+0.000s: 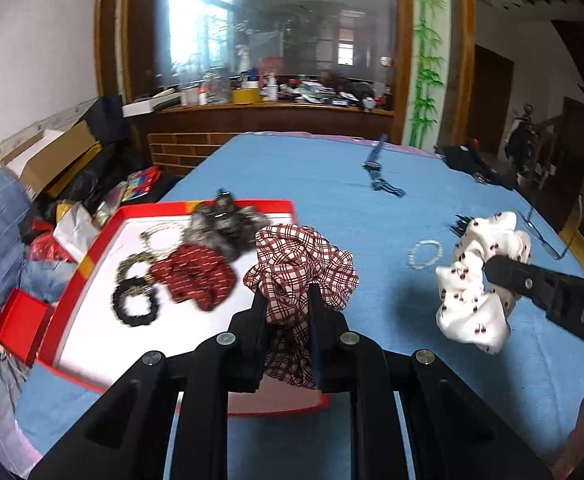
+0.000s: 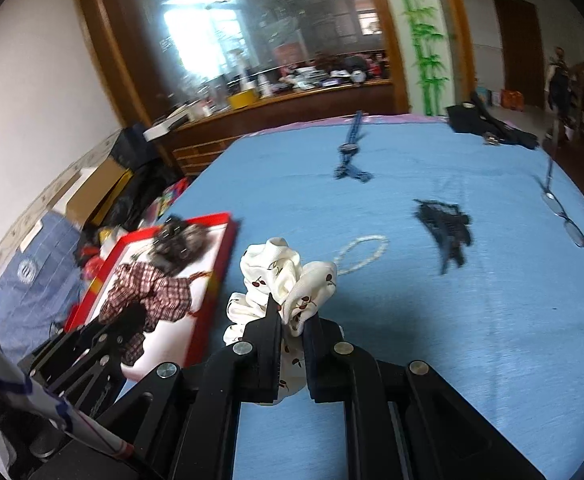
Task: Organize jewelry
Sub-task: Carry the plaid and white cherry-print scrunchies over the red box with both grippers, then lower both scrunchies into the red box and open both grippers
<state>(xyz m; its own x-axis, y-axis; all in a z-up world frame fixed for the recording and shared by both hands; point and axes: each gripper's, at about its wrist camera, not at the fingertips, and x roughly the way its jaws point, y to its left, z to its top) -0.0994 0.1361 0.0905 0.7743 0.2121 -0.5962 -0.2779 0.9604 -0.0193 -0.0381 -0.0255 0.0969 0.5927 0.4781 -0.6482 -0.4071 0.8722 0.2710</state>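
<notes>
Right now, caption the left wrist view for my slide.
Left gripper holds plaid scrunchie over red tray; right gripper holds white scrunchie.

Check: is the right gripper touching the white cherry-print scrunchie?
Touching. The right wrist view shows the right gripper shut on the white cherry-print scrunchie, fabric pinched between its fingers.

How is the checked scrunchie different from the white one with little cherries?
The plaid scrunchie is dark red and cream checks; the white scrunchie carries small cherry prints. The plaid one hangs over the red tray in the left gripper; the white one is over blue cloth in the right gripper. Both are ruffled fabric, clamped.
</notes>
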